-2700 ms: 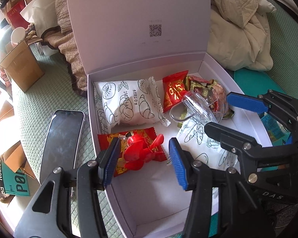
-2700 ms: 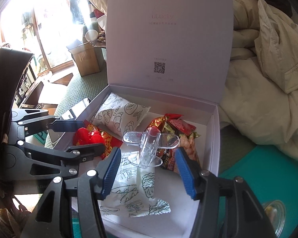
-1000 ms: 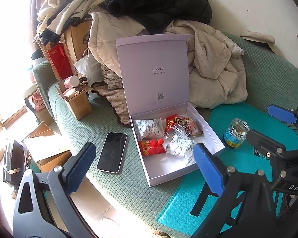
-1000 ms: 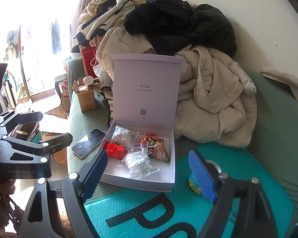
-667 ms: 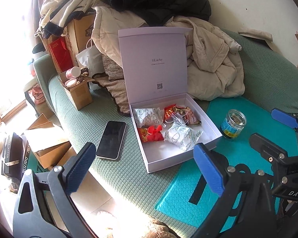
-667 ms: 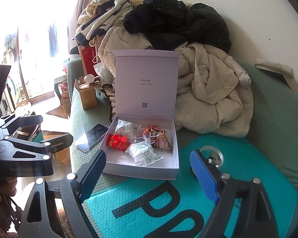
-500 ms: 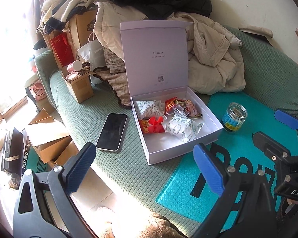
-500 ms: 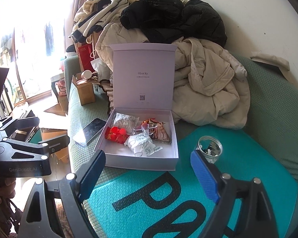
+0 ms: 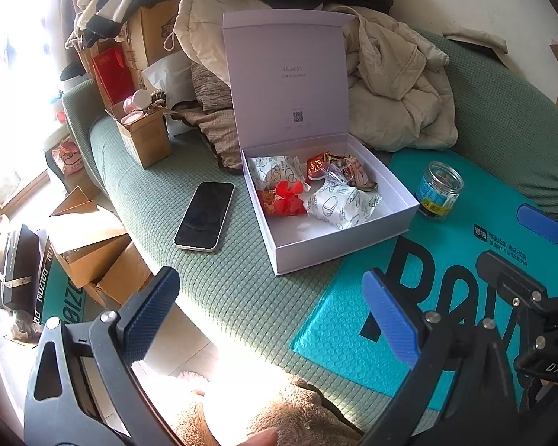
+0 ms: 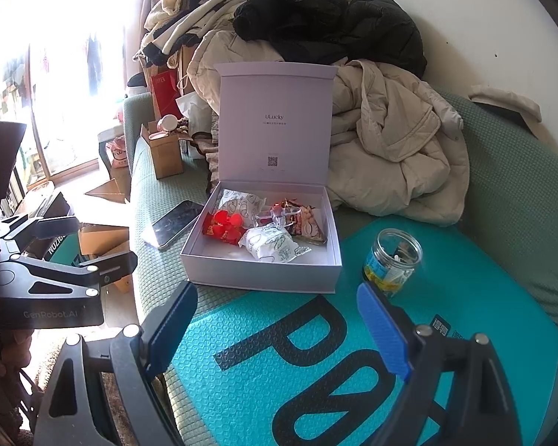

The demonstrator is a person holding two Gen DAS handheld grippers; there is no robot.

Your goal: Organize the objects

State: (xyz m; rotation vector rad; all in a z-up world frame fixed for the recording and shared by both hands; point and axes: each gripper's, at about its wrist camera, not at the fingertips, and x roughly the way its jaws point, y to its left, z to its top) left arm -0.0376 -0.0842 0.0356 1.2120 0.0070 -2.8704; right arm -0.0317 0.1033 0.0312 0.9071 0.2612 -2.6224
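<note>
A white gift box point(image 9: 338, 256) point(image 10: 260, 278) stands open on the green sofa, its lid upright. Inside lie white pastry packets point(image 9: 340, 206) point(image 10: 271, 245), a red hair clip point(image 9: 288, 199) point(image 10: 225, 221), a clear plastic clip point(image 9: 329, 173) point(image 10: 279, 217) and red snack wrappers point(image 9: 316, 163). A glass jar point(image 9: 439, 195) point(image 10: 392, 262) stands to the right of the box on a teal mailer. A phone point(image 9: 204, 215) point(image 10: 175, 223) lies left of the box. My left gripper point(image 9: 271, 316) and right gripper point(image 10: 279, 319) are both open, empty, and held well back from the box.
The teal bubble mailer point(image 9: 427, 297) point(image 10: 297, 364) lies in front of the box. Coats point(image 9: 390, 85) point(image 10: 390, 141) are piled behind it. A small cardboard box with cups point(image 9: 143, 133) stands at the sofa's left end. Cardboard boxes point(image 9: 89, 245) lie on the floor.
Both grippers have let go inside the box, opened wide and pulled far back. The hair clip and clear clip now lie in the box.
</note>
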